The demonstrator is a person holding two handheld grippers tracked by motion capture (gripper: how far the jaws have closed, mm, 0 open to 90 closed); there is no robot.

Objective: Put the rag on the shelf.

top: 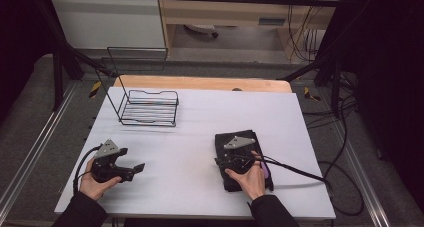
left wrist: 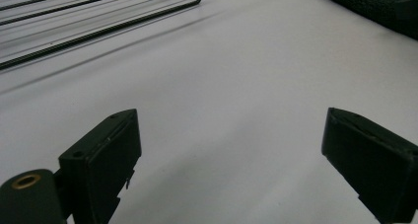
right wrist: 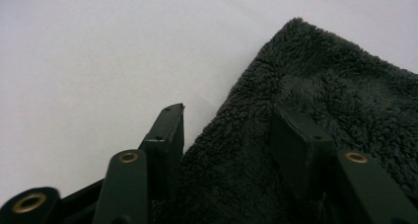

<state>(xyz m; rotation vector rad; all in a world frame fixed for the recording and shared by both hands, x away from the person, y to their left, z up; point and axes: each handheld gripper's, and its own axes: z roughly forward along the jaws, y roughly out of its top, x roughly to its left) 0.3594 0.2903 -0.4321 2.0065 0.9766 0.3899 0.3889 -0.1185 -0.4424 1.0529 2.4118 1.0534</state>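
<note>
White table (top: 200,137) carries a dark fleece towel (top: 239,159), where the right gripper (right wrist: 224,135) straddles its left edge with half-open jaws, while the left gripper (top: 131,170), jaws wide, waits well left of the towel.

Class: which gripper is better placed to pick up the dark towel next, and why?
Right. The right gripper is already over the towel, jaws apart astride its edge. The left gripper is open over bare table.

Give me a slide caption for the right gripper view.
Right gripper with open jaws straddling a dark fleece cloth's edge on the white table.
</note>
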